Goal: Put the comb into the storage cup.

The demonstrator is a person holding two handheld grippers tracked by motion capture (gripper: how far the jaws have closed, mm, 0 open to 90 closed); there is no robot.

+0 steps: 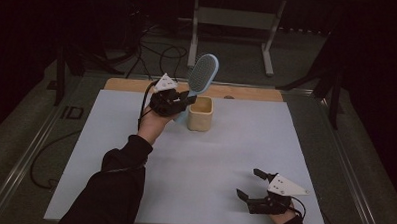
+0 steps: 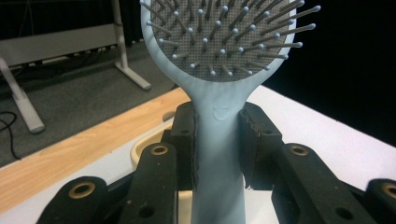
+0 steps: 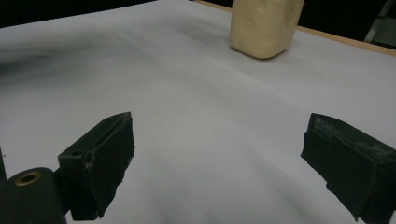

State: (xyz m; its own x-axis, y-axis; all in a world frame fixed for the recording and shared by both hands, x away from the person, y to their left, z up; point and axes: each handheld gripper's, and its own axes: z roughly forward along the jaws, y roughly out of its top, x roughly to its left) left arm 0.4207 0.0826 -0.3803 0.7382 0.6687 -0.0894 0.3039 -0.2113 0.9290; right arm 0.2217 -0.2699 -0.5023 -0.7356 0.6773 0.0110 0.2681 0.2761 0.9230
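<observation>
1. High view: the left tongs [image 1: 183, 98] grasp a pale blue hairbrush [image 1: 202, 75] by its handle, holding it raised at the far side of the table [image 1: 135, 140], just beside a cream cup [image 1: 200, 113].
2. Left gripper view: both jaws press the handle, the bristled head [image 2: 224, 37] above them.
3. The right tongs [image 1: 249, 184] rest released near the table's near right corner, jaws wide apart over the white sheet [image 3: 196, 116].
</observation>
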